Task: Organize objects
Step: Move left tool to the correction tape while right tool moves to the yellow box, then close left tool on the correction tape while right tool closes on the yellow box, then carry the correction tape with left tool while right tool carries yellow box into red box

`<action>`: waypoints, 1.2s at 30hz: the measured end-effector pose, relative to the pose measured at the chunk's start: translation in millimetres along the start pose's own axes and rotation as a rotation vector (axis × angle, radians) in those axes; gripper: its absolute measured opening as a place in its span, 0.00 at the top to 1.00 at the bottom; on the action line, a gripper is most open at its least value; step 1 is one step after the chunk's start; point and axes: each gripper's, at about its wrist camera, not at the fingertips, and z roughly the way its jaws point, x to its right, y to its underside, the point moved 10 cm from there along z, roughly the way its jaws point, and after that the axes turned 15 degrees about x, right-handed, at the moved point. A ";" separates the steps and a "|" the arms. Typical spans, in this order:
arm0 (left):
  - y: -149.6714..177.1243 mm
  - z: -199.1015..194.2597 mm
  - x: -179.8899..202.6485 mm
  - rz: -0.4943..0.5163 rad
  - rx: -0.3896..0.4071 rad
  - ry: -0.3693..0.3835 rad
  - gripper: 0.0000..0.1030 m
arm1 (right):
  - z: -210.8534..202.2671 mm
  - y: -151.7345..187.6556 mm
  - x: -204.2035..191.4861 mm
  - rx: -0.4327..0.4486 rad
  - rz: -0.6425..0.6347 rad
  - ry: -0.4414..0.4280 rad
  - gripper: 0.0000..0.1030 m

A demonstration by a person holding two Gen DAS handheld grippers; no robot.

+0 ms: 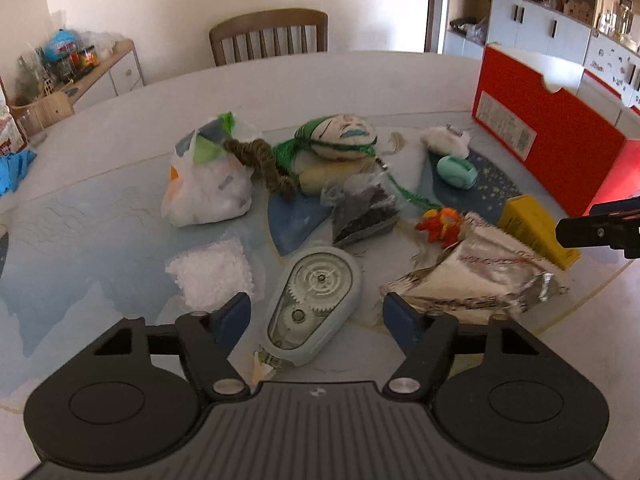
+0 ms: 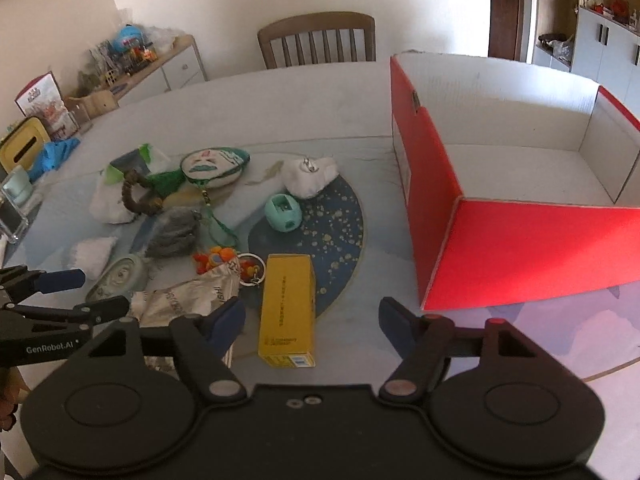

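My left gripper (image 1: 316,308) hangs open low over the table, its blue pads either side of a pale blue correction-tape dispenser (image 1: 316,300) without touching it. My right gripper (image 2: 311,310) is open too, and a yellow carton (image 2: 286,304) lies between its pads with gaps on both sides. A crumpled silver foil bag (image 1: 480,276) lies between the dispenser and the carton. Behind them are a white plastic bag (image 1: 208,184), a painted face pouch (image 1: 348,136), a dark packet (image 1: 366,208), an orange keychain (image 1: 440,224) and a mint round case (image 1: 456,170).
An open red cardboard box (image 2: 520,248) with a bare white inside stands at the right of the table. A wooden chair (image 2: 316,40) is at the far side. A cluttered sideboard (image 2: 160,64) lines the left wall. A packet of white granules (image 1: 210,276) lies left of the dispenser.
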 end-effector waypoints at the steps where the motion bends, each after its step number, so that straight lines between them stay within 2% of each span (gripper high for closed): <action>1: 1.1 2.0 -0.9 -0.002 -0.005 0.004 0.32 | 2.4 0.9 -0.3 -0.006 -0.001 0.001 0.30; 4: 4.0 7.7 -3.0 0.003 -0.025 0.016 0.40 | 7.8 3.5 -1.8 -0.021 -0.003 0.006 0.34; 11: 2.6 16.4 -2.7 0.008 -0.025 0.045 0.44 | 20.5 7.2 -6.0 -0.050 -0.005 0.012 0.48; 19: 0.5 18.0 -1.3 0.007 -0.021 0.067 0.49 | 26.9 9.3 -17.5 -0.067 -0.015 -0.002 0.72; 22: -1.3 16.4 -0.6 -0.003 -0.017 0.081 0.54 | 25.8 8.0 -17.4 -0.066 -0.007 0.009 0.73; 28: -4.3 12.1 1.5 -0.011 0.001 0.105 0.55 | 16.7 5.7 -13.4 -0.070 0.014 0.039 0.73; 36: -21.5 -5.3 1.4 -0.031 0.039 0.135 0.56 | -17.8 -13.6 -17.0 -0.019 0.055 0.020 0.73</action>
